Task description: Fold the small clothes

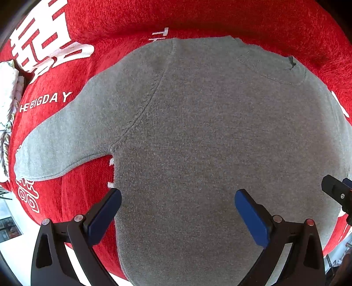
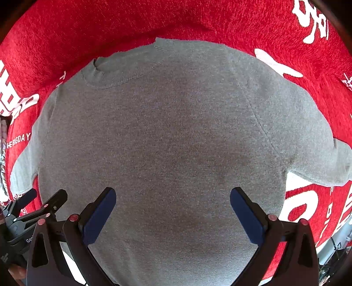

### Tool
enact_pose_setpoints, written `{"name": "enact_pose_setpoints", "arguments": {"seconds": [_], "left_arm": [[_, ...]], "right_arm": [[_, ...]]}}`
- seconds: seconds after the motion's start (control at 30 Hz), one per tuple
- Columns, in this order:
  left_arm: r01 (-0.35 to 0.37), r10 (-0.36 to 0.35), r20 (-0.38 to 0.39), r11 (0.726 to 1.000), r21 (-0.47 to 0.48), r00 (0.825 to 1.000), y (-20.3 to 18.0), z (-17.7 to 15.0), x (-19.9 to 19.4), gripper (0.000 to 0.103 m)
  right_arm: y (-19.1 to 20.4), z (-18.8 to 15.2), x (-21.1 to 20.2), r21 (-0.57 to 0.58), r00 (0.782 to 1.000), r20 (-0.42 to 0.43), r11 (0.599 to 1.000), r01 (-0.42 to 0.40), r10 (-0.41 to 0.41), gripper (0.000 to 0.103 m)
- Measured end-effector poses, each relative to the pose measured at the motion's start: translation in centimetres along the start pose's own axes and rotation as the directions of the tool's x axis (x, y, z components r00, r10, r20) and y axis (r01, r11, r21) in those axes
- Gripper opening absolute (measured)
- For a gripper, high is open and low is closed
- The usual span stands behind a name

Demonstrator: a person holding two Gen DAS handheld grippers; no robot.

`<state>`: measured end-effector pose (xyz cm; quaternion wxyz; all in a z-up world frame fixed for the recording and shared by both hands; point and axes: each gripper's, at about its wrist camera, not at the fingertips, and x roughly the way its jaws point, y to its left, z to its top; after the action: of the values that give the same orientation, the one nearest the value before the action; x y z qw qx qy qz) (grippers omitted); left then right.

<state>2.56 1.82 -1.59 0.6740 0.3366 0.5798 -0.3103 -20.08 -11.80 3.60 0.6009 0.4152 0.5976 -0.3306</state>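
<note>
Grey knit sweater [image 1: 198, 132] spread flat on red printed cloth [image 1: 198, 19], left gripper [image 1: 178, 211] and right gripper [image 2: 173, 209] above its lower part, fingers wide, holding nothing

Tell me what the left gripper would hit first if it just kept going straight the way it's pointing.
Probably the gray sweater. The left gripper is open and aimed at the sweater's body, which lies flat on the red blanket. Nothing else shows between them, though the depth is unclear.
</note>
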Motion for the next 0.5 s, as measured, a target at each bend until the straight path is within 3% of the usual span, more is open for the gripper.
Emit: {"name": "enact_pose_setpoints", "arguments": {"seconds": [0.33, 0.5], "left_arm": [[0.006, -0.006, 0.012, 1.000, -0.014, 1.000, 0.6, -0.1, -0.2, 0.103], [0.050, -0.048, 0.038, 0.997, -0.054, 0.998, 2.0, -0.1, -0.3, 0.103]], "right_arm": [[1.2, -0.1, -0.3, -0.003, 1.000, 0.008, 1.000, -0.002, 0.002, 0.103], [2.1, 0.0, -0.5, -0.013, 0.999, 0.024, 1.000, -0.021, 0.022, 0.103]]}}
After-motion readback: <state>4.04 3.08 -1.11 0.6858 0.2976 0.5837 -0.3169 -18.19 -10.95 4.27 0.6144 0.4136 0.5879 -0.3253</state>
